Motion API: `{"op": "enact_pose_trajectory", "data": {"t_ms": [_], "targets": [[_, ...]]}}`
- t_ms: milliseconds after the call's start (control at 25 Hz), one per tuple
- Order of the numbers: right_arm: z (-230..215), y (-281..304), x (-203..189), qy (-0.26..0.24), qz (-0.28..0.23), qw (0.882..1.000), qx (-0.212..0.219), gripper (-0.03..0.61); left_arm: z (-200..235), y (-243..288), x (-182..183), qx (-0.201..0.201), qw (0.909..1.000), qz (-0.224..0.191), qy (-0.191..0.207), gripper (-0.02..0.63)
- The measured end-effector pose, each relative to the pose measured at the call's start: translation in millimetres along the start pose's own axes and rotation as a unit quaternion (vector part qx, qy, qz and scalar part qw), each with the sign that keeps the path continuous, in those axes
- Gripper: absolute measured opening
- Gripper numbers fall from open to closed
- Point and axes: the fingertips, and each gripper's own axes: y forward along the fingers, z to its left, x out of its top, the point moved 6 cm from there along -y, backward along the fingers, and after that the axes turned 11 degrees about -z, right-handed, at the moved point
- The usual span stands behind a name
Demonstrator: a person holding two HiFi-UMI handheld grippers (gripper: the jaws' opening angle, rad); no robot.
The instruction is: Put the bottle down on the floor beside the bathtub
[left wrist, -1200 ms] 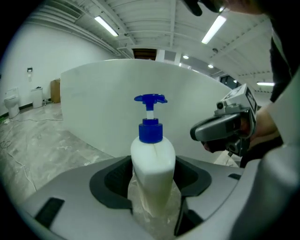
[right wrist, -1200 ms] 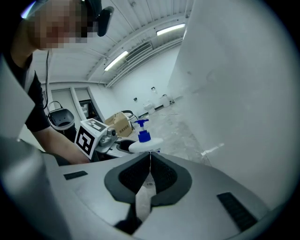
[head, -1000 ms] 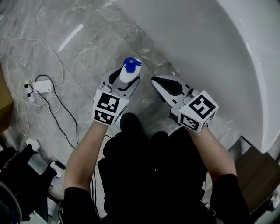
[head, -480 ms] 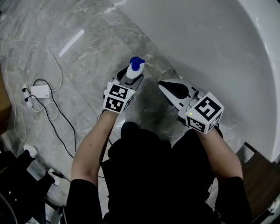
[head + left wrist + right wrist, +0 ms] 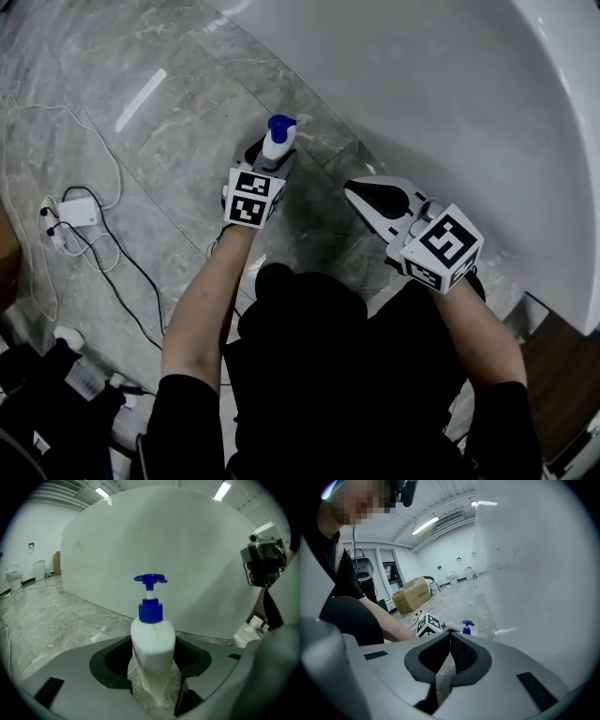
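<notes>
A white pump bottle (image 5: 278,142) with a blue pump head stands upright between the jaws of my left gripper (image 5: 272,157), which is shut on its body. It hangs low over the grey marble floor (image 5: 178,112), close to the foot of the white bathtub (image 5: 469,103). The left gripper view has the bottle (image 5: 152,637) dead centre in the left gripper (image 5: 152,667), with the tub wall (image 5: 197,550) behind; whether its base touches the floor I cannot tell. My right gripper (image 5: 354,190) is shut and empty, right of the bottle. The right gripper (image 5: 450,641) looks toward the blue pump (image 5: 467,626).
White and black cables with a power adapter (image 5: 79,212) lie on the floor at the left. A cardboard box (image 5: 412,595) stands farther off. A brown wooden piece (image 5: 562,356) sits at the lower right by the tub. The person's black-clad legs (image 5: 328,375) fill the lower middle.
The left gripper has carried the bottle forward and down toward the foot of the tub. The right gripper has shifted slightly right and stays shut.
</notes>
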Motion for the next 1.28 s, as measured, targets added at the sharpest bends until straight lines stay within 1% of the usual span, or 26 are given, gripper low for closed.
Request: {"op": "enact_pose_trajectory", "data": {"t_ms": [120,240,480,560,680,840,1080,1280], "targets": [[-5,-4,0,0.001,0.000,1.000,-0.010,0.029,-3,0,-9,0.001,0.9999,0.007,0.010,0.267],[-6,-4,0,0.004,0.002,1.000,-0.013,0.029,-4,-6,-14,-0.002,1.0000,0.006,0.007,0.267],[-10,5,8,0.004,-0.006,1.000,-0.001,0.029,-8,-18,-25,-0.018,0.9992,0.024,0.027,0.270],[-11,8,11,0.004,-0.012,1.000,0.002,0.029,-9,-20,-28,-0.019,0.9991,0.028,0.027,0.272],[-11,11,12,0.008,-0.020,1.000,0.005,0.029,-14,-24,-28,-0.021,0.9992,0.027,0.022,0.285],[-9,16,14,0.012,-0.021,1.000,0.012,0.029,-20,-27,-24,-0.034,0.9986,0.027,0.030,0.298],[-9,20,16,0.017,-0.025,0.999,0.013,0.029,-16,-34,-19,-0.030,0.9990,0.023,0.023,0.299],[-7,26,19,0.016,-0.030,0.999,0.021,0.029,-13,-42,-16,-0.032,0.9992,0.015,0.017,0.314]]}}
